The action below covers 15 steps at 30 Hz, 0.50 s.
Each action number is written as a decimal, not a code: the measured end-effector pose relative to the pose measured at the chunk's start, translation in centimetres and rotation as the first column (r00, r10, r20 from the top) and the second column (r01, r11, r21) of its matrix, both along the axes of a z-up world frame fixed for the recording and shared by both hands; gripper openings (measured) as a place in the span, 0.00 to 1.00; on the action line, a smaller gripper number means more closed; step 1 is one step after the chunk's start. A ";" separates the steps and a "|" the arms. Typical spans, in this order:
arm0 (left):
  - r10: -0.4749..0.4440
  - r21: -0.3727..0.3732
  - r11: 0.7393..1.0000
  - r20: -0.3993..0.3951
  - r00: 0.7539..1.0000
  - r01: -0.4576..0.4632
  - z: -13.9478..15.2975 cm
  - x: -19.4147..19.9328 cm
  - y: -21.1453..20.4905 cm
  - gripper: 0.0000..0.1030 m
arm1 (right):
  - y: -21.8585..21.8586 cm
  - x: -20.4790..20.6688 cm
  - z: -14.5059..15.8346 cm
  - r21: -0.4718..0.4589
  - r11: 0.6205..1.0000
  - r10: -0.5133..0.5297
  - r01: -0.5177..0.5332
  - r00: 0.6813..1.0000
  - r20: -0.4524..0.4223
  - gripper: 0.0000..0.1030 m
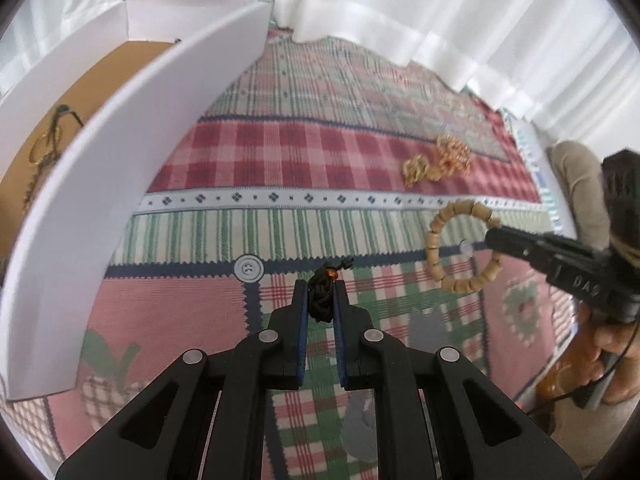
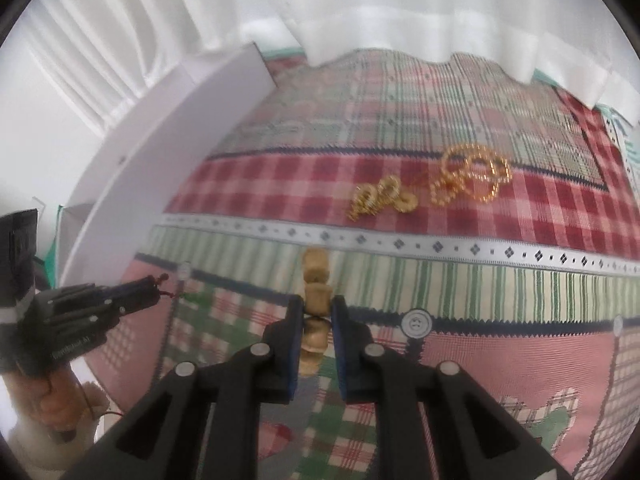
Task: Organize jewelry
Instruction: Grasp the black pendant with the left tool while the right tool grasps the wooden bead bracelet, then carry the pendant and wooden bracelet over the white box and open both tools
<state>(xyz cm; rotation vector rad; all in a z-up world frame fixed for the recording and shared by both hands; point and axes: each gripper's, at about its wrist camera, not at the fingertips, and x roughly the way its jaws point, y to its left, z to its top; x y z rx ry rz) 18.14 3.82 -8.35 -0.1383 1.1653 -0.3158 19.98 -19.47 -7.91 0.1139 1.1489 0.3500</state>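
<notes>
My left gripper (image 1: 321, 294) is shut on a black cord bracelet (image 1: 322, 300) with an orange bead, held above the patchwork cloth. My right gripper (image 2: 316, 308) is shut on a tan wooden bead bracelet (image 2: 316, 300), seen edge-on; the same bracelet shows as a ring in the left wrist view (image 1: 460, 248), pinched at its right side by the right gripper (image 1: 494, 238). Two gold chain pieces (image 2: 382, 198) (image 2: 472, 178) lie on the red check band beyond both grippers. The left gripper shows at the left of the right wrist view (image 2: 154, 286).
A white box (image 1: 132, 152) with a brown floor stands at the left, with a thin chain (image 1: 48, 140) inside. White curtains (image 1: 440, 12) hang along the far edge of the patchwork cloth (image 1: 280, 152). A printed button (image 1: 249, 269) marks the cloth near the left gripper.
</notes>
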 end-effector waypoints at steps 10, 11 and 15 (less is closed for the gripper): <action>0.067 -0.022 0.998 0.042 0.997 -0.066 3.6 -1.7 2.9 0.09 | 2.9 -1.4 3.3 0.026 0.997 0.068 -0.070 0.996 0.057 0.14; 0.072 -0.026 0.997 0.050 0.996 -0.071 4.1 -1.8 3.3 0.09 | 3.4 -1.6 3.9 0.028 0.996 0.080 -0.082 0.995 0.067 0.14; 0.098 -0.034 0.995 0.086 0.991 -0.095 5.8 -2.5 5.1 0.09 | 5.3 -1.8 5.9 0.024 0.991 0.126 -0.129 0.987 0.104 0.14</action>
